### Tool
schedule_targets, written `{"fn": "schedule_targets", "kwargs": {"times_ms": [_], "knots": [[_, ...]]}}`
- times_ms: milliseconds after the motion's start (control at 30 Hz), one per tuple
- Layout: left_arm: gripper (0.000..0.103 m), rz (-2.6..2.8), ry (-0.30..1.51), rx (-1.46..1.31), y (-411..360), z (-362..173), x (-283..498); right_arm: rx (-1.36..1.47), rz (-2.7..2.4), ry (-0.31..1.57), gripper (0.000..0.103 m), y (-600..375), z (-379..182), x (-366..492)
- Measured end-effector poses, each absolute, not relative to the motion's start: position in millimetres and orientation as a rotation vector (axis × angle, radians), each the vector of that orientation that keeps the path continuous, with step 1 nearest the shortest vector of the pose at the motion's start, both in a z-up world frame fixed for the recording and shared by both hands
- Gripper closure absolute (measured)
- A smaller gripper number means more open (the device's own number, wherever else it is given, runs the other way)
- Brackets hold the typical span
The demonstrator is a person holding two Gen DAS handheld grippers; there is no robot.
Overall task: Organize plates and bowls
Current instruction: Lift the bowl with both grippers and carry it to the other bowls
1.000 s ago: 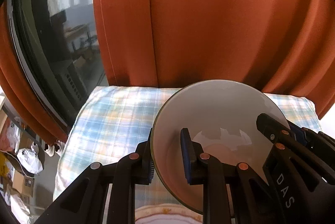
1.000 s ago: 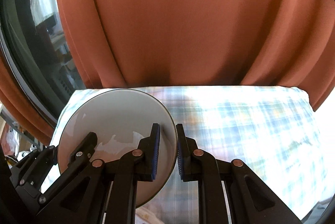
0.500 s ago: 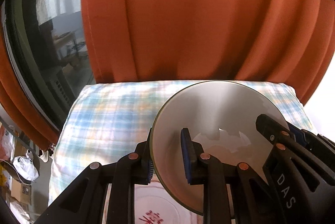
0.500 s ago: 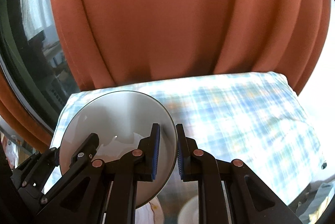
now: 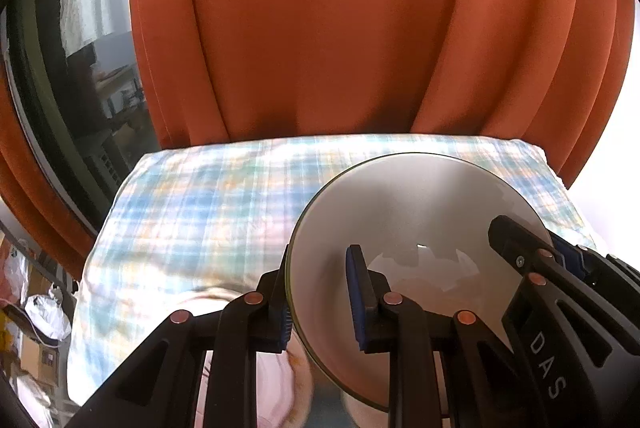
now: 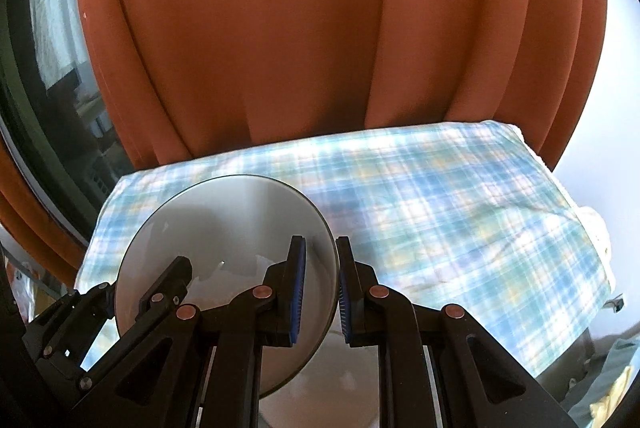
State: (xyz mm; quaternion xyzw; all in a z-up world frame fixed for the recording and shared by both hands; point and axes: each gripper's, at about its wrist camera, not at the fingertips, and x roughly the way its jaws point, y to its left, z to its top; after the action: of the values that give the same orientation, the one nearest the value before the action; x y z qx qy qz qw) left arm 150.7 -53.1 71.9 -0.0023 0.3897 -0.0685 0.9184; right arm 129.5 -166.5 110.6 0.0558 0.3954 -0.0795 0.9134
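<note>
Orange curtain (image 5: 320,27) behind a plaid-covered counter (image 5: 208,211).
Both grippers clamp one bowl (image 5: 416,228) above it, tilted, opening facing the cameras: left gripper (image 5: 320,292) on its left rim, right gripper (image 6: 322,292) on its right.

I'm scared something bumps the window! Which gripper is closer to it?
Left. The left gripper clamps the bowl rim on the window side; the right gripper clamps the opposite rim.

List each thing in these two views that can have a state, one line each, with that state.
Bowl: empty, lifted, tilted, gripped at opposite rims by both claws.
Left claw: shut on the bowl's rim.
Right claw: shut on the bowl's rim.
Curtain: drawn, hanging in folds.
Checked cloth: spread flat.
</note>
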Motion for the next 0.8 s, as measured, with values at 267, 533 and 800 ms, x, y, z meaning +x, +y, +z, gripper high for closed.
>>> {"fn": "schedule_targets", "kwargs": {"times_ms": [267, 533, 800], "knots": [[0.083, -0.107, 0.844, 0.000, -87.7, 47.8, 126.1, 0.114, -0.128, 0.848, 0.085, -201.1, 86.3, 103.1], [0.083, -0.048, 0.895, -0.022, -103.3, 23.4, 109.6, 0.082, -0.071, 0.884, 0.085, -223.2, 59.5, 89.6], [0.083, 0.022, 0.968, -0.032, -103.3, -1.3, 106.9, 0.075, -0.003, 0.960, 0.085, -224.3, 29.8, 91.9]]}}
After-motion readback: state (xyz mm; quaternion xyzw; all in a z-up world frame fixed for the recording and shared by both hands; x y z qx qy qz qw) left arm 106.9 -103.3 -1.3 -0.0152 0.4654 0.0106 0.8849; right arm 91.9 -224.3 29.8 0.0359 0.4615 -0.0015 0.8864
